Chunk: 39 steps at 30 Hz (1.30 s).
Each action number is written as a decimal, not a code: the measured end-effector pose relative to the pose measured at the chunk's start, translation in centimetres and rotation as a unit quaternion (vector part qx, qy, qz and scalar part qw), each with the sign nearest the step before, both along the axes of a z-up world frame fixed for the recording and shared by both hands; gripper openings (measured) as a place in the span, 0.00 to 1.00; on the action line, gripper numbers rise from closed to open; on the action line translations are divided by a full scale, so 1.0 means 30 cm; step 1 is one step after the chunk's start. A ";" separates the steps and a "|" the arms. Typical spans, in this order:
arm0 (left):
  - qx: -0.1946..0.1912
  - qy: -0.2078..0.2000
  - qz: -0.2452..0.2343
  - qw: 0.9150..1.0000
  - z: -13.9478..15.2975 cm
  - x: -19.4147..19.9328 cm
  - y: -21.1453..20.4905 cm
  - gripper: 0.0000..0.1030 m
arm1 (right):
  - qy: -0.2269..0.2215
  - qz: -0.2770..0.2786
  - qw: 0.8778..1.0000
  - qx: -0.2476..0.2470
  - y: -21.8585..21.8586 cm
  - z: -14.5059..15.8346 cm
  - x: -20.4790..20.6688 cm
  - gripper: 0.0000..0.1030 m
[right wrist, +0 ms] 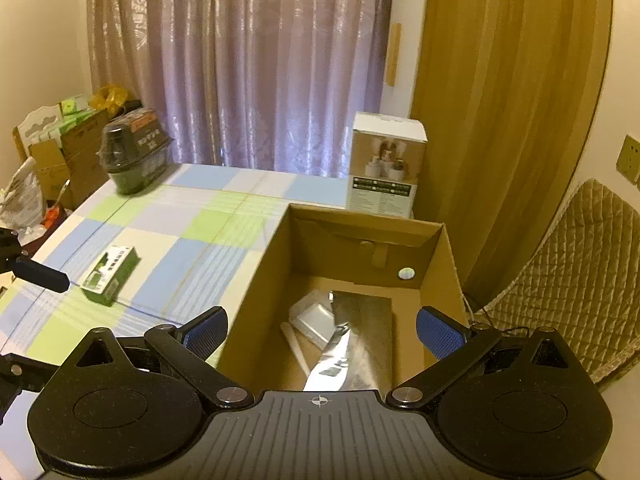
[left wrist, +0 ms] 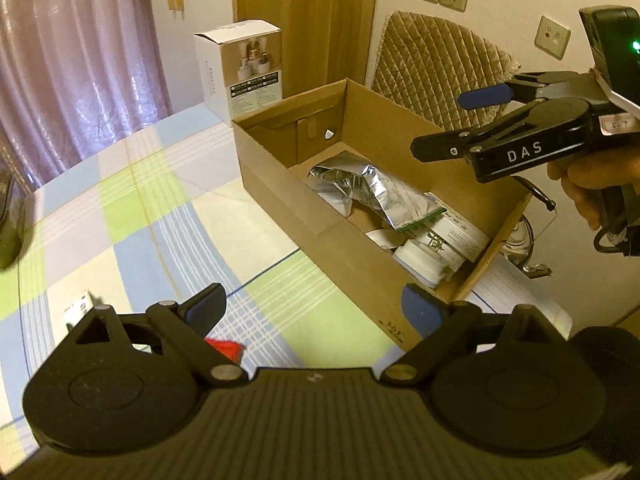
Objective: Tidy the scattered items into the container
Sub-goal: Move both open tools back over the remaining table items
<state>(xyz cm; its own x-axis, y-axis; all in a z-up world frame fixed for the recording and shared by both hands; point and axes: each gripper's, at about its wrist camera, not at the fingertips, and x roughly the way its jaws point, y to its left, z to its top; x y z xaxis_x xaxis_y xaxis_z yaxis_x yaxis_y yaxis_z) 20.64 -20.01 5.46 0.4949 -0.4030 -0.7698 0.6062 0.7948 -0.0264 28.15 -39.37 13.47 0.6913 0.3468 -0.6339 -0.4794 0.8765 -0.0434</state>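
Open brown cardboard box [right wrist: 256, 304] holds a crumpled, seemingly foil pouch [right wrist: 340, 344]; both grippers' fingers apart, empty.

White capitals "DAS" stand on the black side bar of the right gripper [left wrist: 436, 124], seen from the left wrist view. A small white sticker further back on that same gripper carries digits, possibly "1-2", too blurred to confirm. Dark print low on the outer wall of the cardboard box [left wrist: 394, 326] looks like "361". The upright white carton [right wrist: 386, 166], the green box [right wrist: 110, 276] and the white packages [left wrist: 440, 240] inside the cardboard box all bear print too small to read.
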 end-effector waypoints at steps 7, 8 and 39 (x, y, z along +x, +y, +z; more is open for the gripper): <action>-0.002 -0.007 0.015 1.000 0.051 -0.090 0.060 0.91 | -0.008 0.013 1.000 0.000 0.046 0.049 -0.097 1.00; -0.002 -0.007 0.018 1.000 0.057 -0.101 0.069 0.91 | -0.009 0.014 1.000 0.002 0.052 0.057 -0.110 1.00; 0.004 0.023 0.205 0.979 0.058 -0.360 0.648 0.99 | -0.001 0.164 0.986 -0.020 0.468 0.015 -0.390 1.00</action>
<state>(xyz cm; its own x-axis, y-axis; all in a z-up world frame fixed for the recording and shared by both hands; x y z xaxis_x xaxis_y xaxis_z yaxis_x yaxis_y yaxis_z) 9.83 -0.57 7.21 0.5780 -0.1716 -0.7978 0.2349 0.9712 -0.0387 16.45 -25.34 13.93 0.5475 0.5265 -0.6504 -0.7371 0.6714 -0.0769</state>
